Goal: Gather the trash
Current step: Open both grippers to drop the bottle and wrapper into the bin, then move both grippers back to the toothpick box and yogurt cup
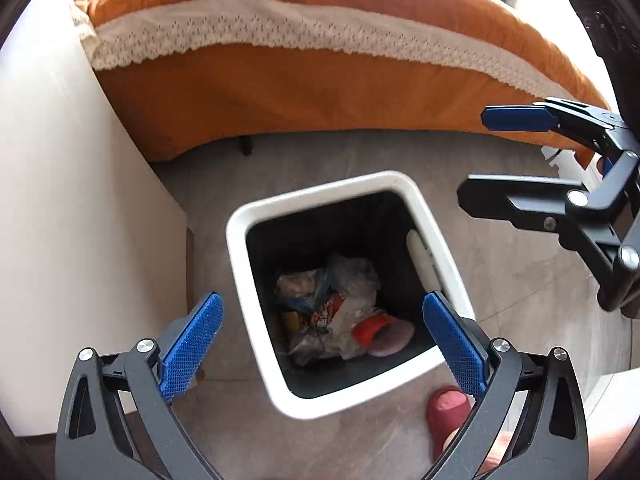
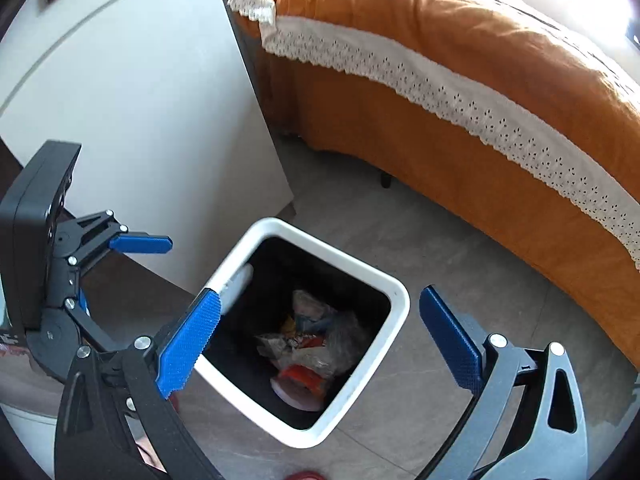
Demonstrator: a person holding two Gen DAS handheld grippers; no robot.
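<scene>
A white square trash bin (image 1: 256, 320) with a black liner stands on the grey floor; it also shows in the right wrist view (image 2: 400, 300). Crumpled wrappers and paper trash (image 1: 340, 312) lie at its bottom, also seen from the right wrist (image 2: 308, 352). My left gripper (image 1: 320, 344) is open and empty, hovering above the bin. My right gripper (image 2: 316, 340) is open and empty above the bin too. The right gripper shows in the left wrist view (image 1: 496, 152) at the right. The left gripper shows in the right wrist view (image 2: 132, 276) at the left.
A bed with an orange cover and white lace trim (image 1: 320, 60) runs behind the bin (image 2: 480, 100). A white cabinet (image 1: 60, 220) stands left of the bin (image 2: 140, 100). A red slipper (image 1: 444, 416) is on the floor by the bin.
</scene>
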